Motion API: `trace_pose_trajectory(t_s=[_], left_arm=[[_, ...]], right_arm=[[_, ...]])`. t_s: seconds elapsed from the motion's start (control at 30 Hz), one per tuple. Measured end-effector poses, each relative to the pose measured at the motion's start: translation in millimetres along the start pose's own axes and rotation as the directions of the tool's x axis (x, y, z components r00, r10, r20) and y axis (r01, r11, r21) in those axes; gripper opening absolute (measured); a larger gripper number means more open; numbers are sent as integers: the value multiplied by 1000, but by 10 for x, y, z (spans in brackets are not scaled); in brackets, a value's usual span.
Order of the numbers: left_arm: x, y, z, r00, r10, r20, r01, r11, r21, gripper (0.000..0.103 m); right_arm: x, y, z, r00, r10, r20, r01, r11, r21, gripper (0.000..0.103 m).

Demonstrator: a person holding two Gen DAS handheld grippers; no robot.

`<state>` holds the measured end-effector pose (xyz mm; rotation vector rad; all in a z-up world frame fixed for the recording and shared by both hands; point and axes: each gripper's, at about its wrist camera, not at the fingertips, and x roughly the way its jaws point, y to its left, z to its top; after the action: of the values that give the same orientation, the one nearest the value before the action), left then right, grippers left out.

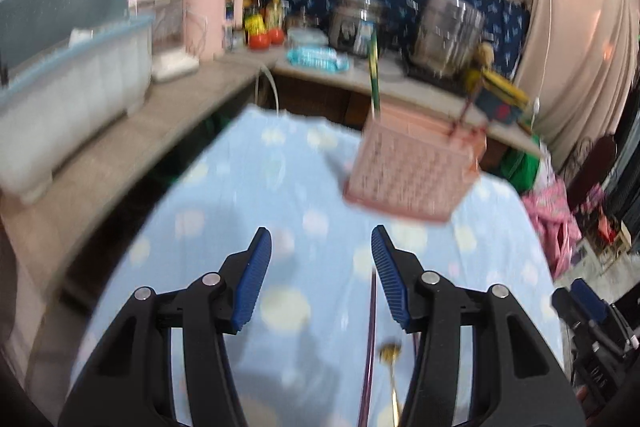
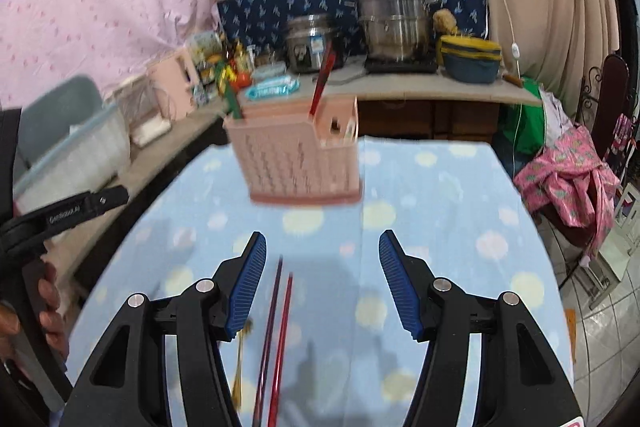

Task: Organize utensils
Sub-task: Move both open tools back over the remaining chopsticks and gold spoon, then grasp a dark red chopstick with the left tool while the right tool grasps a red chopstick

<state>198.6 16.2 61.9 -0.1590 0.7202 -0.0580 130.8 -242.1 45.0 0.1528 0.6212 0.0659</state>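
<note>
A pink slotted utensil holder (image 1: 412, 167) (image 2: 298, 157) stands on the blue dotted tablecloth. A green utensil (image 1: 374, 75) (image 2: 231, 99) and a red one (image 2: 321, 79) stand in it. Two red chopsticks (image 2: 276, 339) and a gold spoon (image 2: 240, 359) lie on the cloth near me; one chopstick (image 1: 370, 339) and the spoon (image 1: 394, 367) also show in the left wrist view. My left gripper (image 1: 322, 239) is open and empty, above the cloth, with the chopstick just inside its right finger. My right gripper (image 2: 322, 241) is open and empty, the chopsticks beside its left finger.
A counter runs along the left with a blue-grey dish tub (image 1: 68, 83) (image 2: 68, 147) and a pink jug (image 1: 208, 23). Behind are steel pots (image 2: 394, 23), bottles (image 1: 264, 23) and a blue-yellow bag (image 2: 470, 57). Pink clothes (image 2: 572, 179) lie at the right.
</note>
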Motion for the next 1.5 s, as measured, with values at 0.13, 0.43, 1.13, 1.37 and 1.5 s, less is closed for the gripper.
trace_pose_trajectory(t_s=[0.13,0.43,1.13,1.37,1.5], left_arm=[[42,5,-443,996,32,-86,-30,999,22,50],[102,-51,-1106,974,73,-214,-54,994,92,50],[90,-147,-1547,954,58,-295,-19,991,133,50],[110,-230,-1668,949,45,-313,5,988,157,50],[87,-261,-1663,951,27,-309,23,987,159,49]], right_arm=[[7,97,-481,995,-3,-103,0,1000,-25,58],[67,340,-1265,963,17,-271,-44,995,-93,53],[84,284,-1495,949,-2,-315,-29,995,-92,32],[111,215,-1477,948,-2,-317,-21,997,-70,27],[122,212,-1474,949,0,-315,-24,997,-71,26]])
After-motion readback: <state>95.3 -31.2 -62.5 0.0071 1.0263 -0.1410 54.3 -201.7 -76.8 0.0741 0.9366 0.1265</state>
